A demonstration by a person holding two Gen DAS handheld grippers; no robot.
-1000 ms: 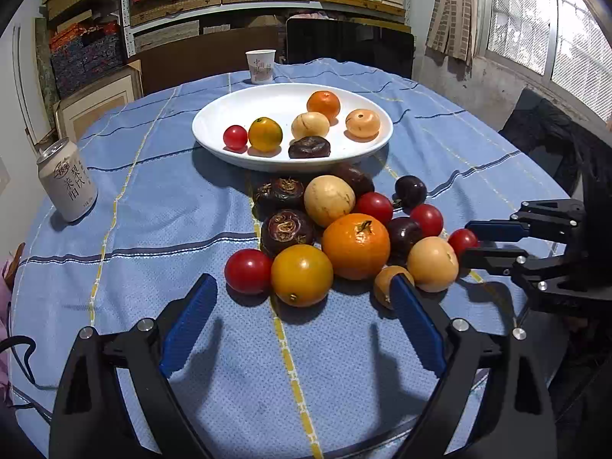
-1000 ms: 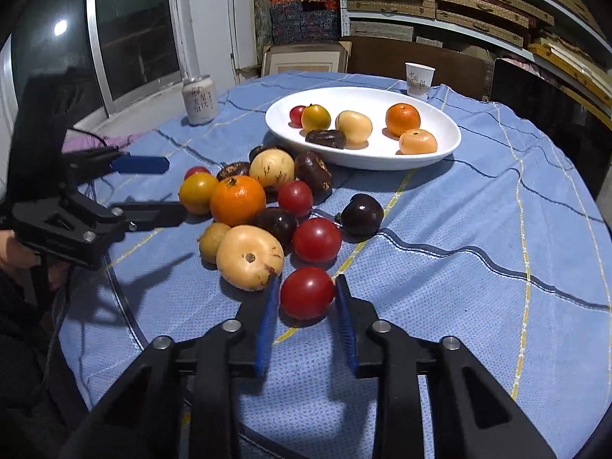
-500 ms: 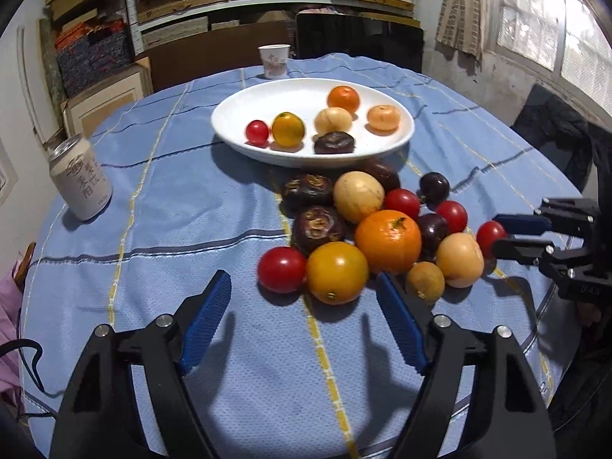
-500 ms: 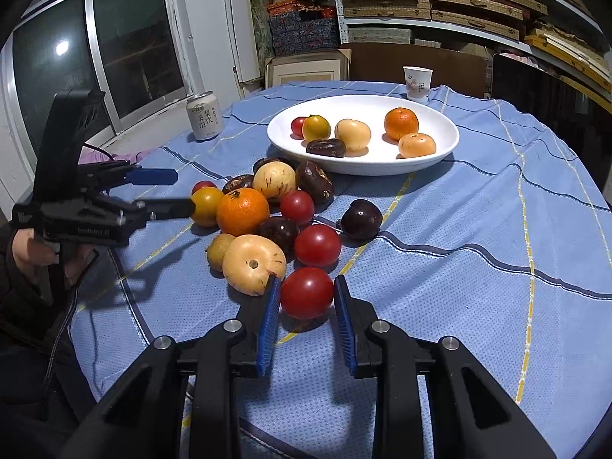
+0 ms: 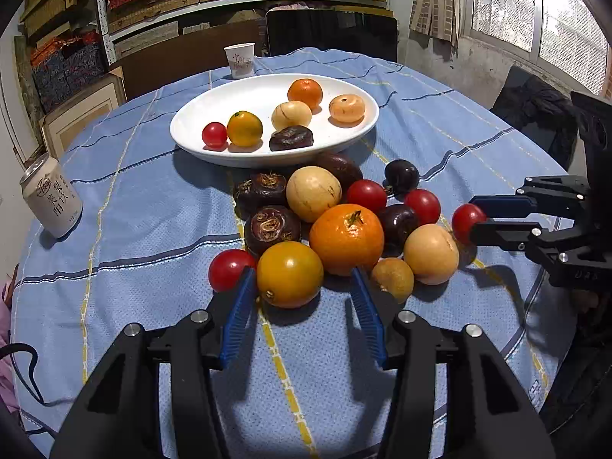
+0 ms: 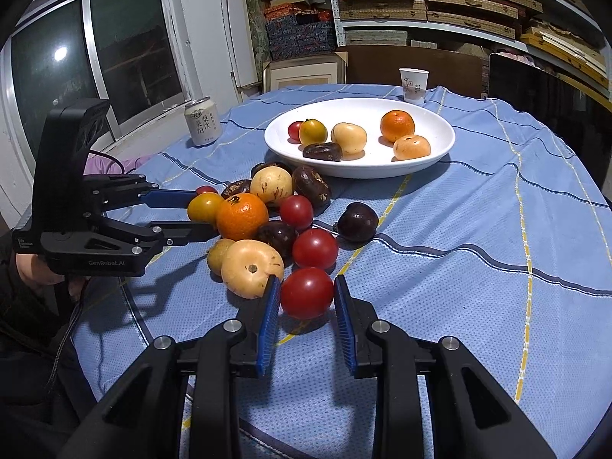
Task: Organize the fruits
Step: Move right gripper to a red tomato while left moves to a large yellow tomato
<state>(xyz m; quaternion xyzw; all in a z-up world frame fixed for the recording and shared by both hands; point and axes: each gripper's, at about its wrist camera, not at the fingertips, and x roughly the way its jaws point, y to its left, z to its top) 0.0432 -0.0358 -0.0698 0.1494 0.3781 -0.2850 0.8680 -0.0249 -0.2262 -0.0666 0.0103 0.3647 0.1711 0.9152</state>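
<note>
A round table under a blue striped cloth [image 5: 160,206] is standing before shelves of boxes. A can [image 5: 51,201] is sitting left of the white plate [image 5: 199,114], near the table's edge; bare cloth is lying open there. The plate is holding six fruits. Just in front of it, the fruit pile is crowding together. The left gripper [image 5: 302,287] has just been closing, still released, around a yellow tomato [image 5: 289,273]. The right gripper [image 6: 307,287] is clenching a red tomato [image 6: 307,292].

Blue tablecloth [image 5: 153,206] with dark and yellow stripes; white plate [image 5: 214,107]. Yellow tomato [image 5: 289,273] beside an orange tangerine [image 5: 346,238]; red tomato [image 6: 307,292]; black hand-held gripper [image 5: 302,285] with blue pads [image 5: 239,315].
</note>
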